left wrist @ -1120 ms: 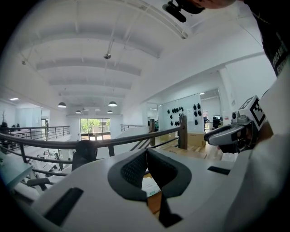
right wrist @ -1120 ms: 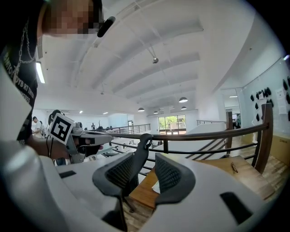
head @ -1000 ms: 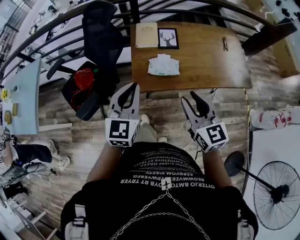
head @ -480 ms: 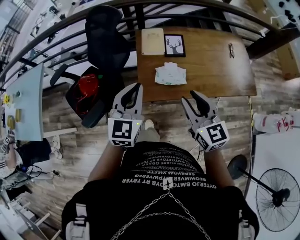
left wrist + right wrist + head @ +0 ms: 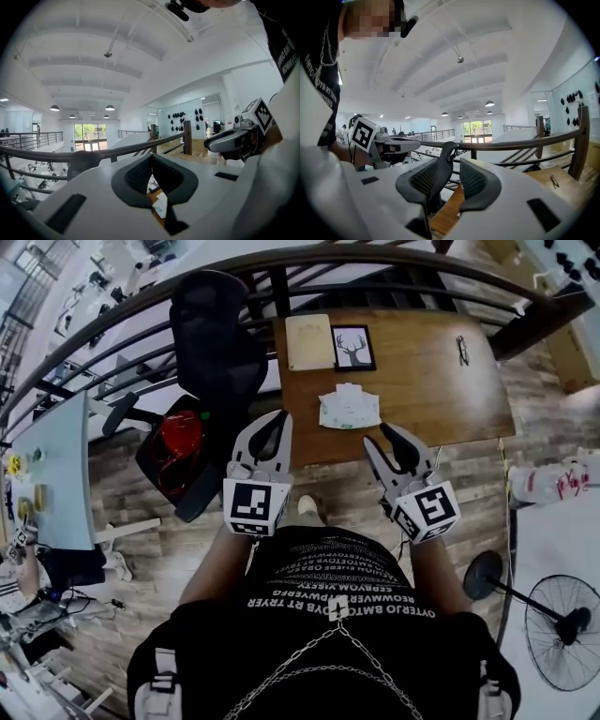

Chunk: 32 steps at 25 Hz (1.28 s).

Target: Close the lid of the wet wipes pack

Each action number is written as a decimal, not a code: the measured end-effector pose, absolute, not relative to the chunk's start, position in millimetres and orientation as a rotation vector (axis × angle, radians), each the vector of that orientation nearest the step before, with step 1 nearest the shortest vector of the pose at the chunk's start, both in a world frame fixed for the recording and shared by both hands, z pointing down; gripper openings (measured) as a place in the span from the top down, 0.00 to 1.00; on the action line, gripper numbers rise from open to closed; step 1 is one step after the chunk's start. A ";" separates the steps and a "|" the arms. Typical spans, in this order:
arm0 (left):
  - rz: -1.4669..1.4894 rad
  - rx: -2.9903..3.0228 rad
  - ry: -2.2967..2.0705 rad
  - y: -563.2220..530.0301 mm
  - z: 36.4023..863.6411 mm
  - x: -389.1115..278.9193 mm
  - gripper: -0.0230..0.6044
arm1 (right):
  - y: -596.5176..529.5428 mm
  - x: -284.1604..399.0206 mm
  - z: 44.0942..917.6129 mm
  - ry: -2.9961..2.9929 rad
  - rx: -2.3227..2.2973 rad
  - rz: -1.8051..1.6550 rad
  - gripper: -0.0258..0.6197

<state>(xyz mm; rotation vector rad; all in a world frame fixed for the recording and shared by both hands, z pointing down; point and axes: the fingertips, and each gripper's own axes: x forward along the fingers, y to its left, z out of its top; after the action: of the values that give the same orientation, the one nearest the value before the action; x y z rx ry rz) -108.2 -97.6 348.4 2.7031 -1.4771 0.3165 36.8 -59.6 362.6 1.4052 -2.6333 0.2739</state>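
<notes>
The wet wipes pack [image 5: 349,409] lies on the brown wooden table [image 5: 431,381], white with green print; its lid is too small to make out. Both grippers hover over the floor just short of the table's near edge. My left gripper [image 5: 275,420] is left of the pack, its tips touching and nothing held. My right gripper [image 5: 398,435] is right of the pack, with a gap between its pads and nothing in it. In the left gripper view the pack [image 5: 160,206] peeks from below the shut jaws of the left gripper [image 5: 151,157]. The right gripper [image 5: 457,161] points at the table's edge.
A framed deer picture [image 5: 353,346], a beige notebook [image 5: 309,340] and glasses [image 5: 462,350] lie on the table's far part. A black office chair [image 5: 214,334] and a red bag [image 5: 178,435] stand left of it. A railing [image 5: 141,306] runs behind. A fan [image 5: 564,624] is at lower right.
Both grippers have moved forward together toward the table, which now sits nearer and lower in the head view. Their jaws look unchanged.
</notes>
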 end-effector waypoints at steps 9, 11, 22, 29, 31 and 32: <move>0.292 2.716 -1.383 -112.5 361.3 -115.1 0.92 | -65.7 27.9 371.7 -2.570 1.461 0.308 0.73; 0.287 2.720 -1.372 -116.8 360.7 -115.8 0.92 | -69.0 26.7 369.9 -2.565 1.472 0.315 0.73; 0.297 2.738 -1.359 -131.2 362.4 -108.6 0.92 | -86.4 28.4 371.6 -2.556 1.460 0.281 0.73; 0.365 2.712 -1.387 -152.6 375.7 -103.9 0.92 | -109.1 39.7 387.7 -2.561 1.444 0.338 0.73; 0.379 2.707 -1.395 -159.2 378.9 -102.4 0.92 | -117.6 42.4 394.2 -2.565 1.425 0.355 0.73; 0.384 2.703 -1.402 -163.0 380.1 -101.8 0.92 | -122.0 43.5 398.4 -2.567 1.409 0.367 0.73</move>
<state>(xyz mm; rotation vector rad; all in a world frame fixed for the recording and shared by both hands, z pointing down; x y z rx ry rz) -101.8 -163.0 380.1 2.7032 -1.4019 0.3838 43.5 -122.0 398.4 1.4088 -2.5673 0.3666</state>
